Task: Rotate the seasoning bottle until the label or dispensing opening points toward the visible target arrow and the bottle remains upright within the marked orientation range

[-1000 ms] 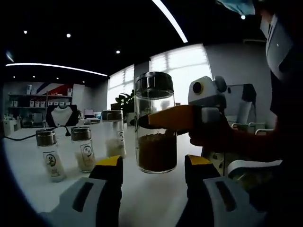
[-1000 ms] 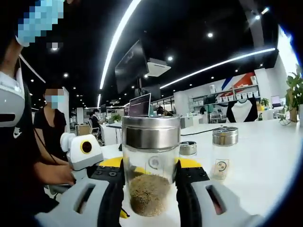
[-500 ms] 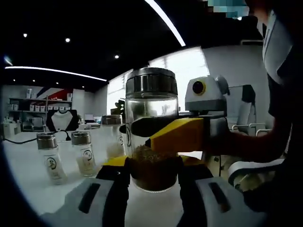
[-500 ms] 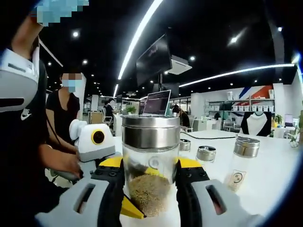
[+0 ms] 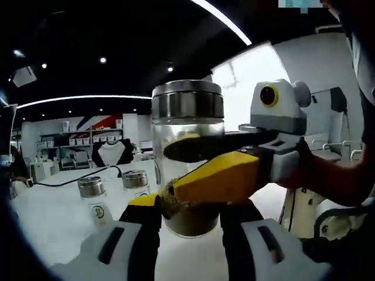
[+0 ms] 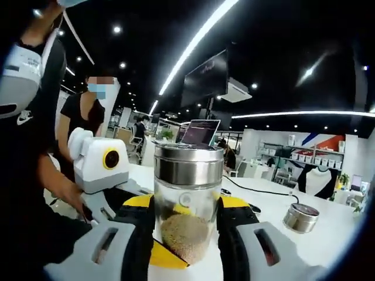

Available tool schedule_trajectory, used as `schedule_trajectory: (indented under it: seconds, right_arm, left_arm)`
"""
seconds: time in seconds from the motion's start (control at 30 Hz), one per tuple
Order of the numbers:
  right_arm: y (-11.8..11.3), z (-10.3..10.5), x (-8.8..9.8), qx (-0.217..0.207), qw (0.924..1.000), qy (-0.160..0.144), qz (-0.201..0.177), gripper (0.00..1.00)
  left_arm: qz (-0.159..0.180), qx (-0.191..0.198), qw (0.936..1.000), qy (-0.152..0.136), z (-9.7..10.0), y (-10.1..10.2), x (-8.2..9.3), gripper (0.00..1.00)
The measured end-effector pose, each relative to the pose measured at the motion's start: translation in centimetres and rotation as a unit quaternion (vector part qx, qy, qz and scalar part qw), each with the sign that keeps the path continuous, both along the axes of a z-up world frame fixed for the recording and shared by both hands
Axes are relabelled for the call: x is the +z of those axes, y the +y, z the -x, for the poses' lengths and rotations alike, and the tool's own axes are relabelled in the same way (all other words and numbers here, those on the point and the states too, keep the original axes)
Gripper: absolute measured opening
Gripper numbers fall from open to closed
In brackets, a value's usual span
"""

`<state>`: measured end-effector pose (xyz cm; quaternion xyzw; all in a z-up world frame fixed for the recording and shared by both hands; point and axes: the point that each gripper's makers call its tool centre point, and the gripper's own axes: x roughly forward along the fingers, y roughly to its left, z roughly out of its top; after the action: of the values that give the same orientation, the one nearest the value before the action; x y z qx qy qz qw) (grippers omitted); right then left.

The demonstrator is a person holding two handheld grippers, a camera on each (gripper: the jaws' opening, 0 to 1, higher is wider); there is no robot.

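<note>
Sitting upright just above the table, the bottle is pinched by both grippers: right closed on it, left snug against it too. If twisted unevenly, it could get tipped.

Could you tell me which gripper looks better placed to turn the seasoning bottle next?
Probably the right gripper: its jaws close on both sides of the seasoning bottle, which stands upright. The left gripper also brackets the glass from the other side, so it could steady it; whether it actually presses is unclear.
</note>
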<state>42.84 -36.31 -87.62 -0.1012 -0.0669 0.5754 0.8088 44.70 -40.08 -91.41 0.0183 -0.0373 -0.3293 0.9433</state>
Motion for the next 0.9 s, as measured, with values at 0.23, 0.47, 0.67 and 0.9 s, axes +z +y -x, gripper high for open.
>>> schedule_trajectory:
  seconds: [0.23, 0.47, 0.67, 0.9]
  right_arm:
    - [-0.4, -1.5, 0.8, -0.046, 0.9976, -0.021, 0.047, 0.38]
    - [-1.0, -3.1, 2.3, -0.065, 0.9964, -0.014, 0.052, 0.38]
    - [-2.8, -3.1, 2.3, -0.072, 0.9972, 0.000, 0.020, 0.38]
    - [-3.7, -3.1, 1.8, -0.080, 0.9963, 0.029, -0.005, 0.38]
  left_arm:
    - [0.002, 0.064, 0.9978, -0.020, -1.9, 0.0, 0.9, 0.41]
    - [0.014, 0.091, 0.9954, -0.026, -3.7, -0.3, 2.6, 0.41]
    - [-0.009, 0.101, 0.9942, -0.034, -3.8, -1.6, 1.9, 0.41]
    - [-0.037, 0.120, 0.9917, -0.027, -3.7, -2.1, 0.9, 0.41]
